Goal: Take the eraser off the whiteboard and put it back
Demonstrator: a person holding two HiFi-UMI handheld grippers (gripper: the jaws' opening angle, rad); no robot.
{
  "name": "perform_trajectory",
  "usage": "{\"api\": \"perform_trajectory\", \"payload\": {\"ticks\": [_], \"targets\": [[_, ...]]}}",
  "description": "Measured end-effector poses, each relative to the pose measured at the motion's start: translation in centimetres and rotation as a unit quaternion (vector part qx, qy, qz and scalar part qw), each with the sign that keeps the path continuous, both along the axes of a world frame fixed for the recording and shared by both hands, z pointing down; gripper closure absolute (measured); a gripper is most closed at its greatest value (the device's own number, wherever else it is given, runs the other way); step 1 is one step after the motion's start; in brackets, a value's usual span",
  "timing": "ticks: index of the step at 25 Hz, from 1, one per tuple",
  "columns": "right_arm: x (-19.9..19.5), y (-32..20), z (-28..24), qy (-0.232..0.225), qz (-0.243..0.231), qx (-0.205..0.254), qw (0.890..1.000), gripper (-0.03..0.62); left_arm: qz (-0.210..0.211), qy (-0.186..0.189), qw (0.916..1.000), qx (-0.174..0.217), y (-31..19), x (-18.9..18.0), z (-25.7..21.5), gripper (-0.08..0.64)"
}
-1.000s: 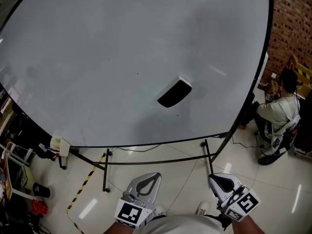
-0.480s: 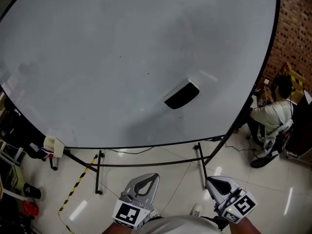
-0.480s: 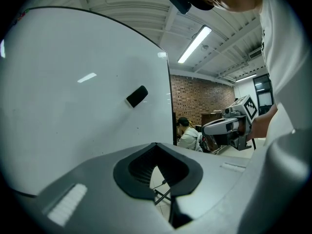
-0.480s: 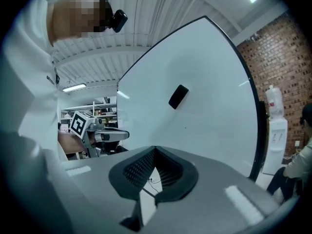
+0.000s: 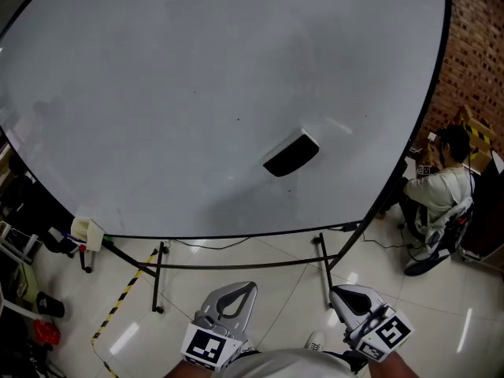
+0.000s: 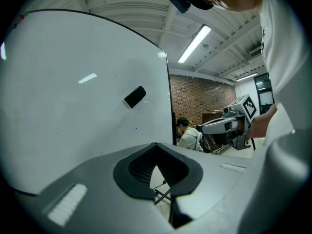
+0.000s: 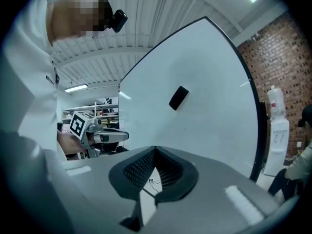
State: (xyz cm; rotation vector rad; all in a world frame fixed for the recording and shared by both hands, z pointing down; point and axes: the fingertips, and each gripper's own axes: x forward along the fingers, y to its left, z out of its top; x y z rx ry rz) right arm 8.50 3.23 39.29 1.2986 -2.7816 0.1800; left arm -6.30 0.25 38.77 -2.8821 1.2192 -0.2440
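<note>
A black eraser point(image 5: 291, 155) clings tilted to the big whiteboard point(image 5: 197, 93), right of its middle and above its lower edge. It also shows as a dark block in the left gripper view point(image 6: 135, 97) and the right gripper view point(image 7: 179, 97). My left gripper point(image 5: 231, 303) and right gripper point(image 5: 353, 300) are held low at the bottom of the head view, well short of the board. Both are shut with nothing between the jaws. Each gripper view shows its own closed jaws point(image 6: 156, 147) point(image 7: 155, 150) pointing toward the board, with the other gripper point(image 6: 226, 126) point(image 7: 105, 136) beside it.
The board stands on a black metal frame point(image 5: 161, 278) over a glossy tiled floor. A person point(image 5: 441, 187) sits at the right by a brick wall point(image 5: 472, 46). A small white holder point(image 5: 85, 231) hangs at the board's lower left. Yellow-black tape point(image 5: 126, 309) crosses the floor.
The head view has shifted slightly, so the board and eraser sit a little further right in the picture. Both grippers keep their place and stay shut.
</note>
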Motion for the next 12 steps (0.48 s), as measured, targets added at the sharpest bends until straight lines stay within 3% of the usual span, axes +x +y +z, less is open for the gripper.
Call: {"api": "perform_trajectory", "payload": {"ticks": [12], "targets": [[0.08, 0.07, 0.39, 0.0, -0.002, -0.003, 1.0, 0.591, 0.005, -0.011, 0.9999, -0.002, 0.51, 0.48, 0.28, 0.545]]}}
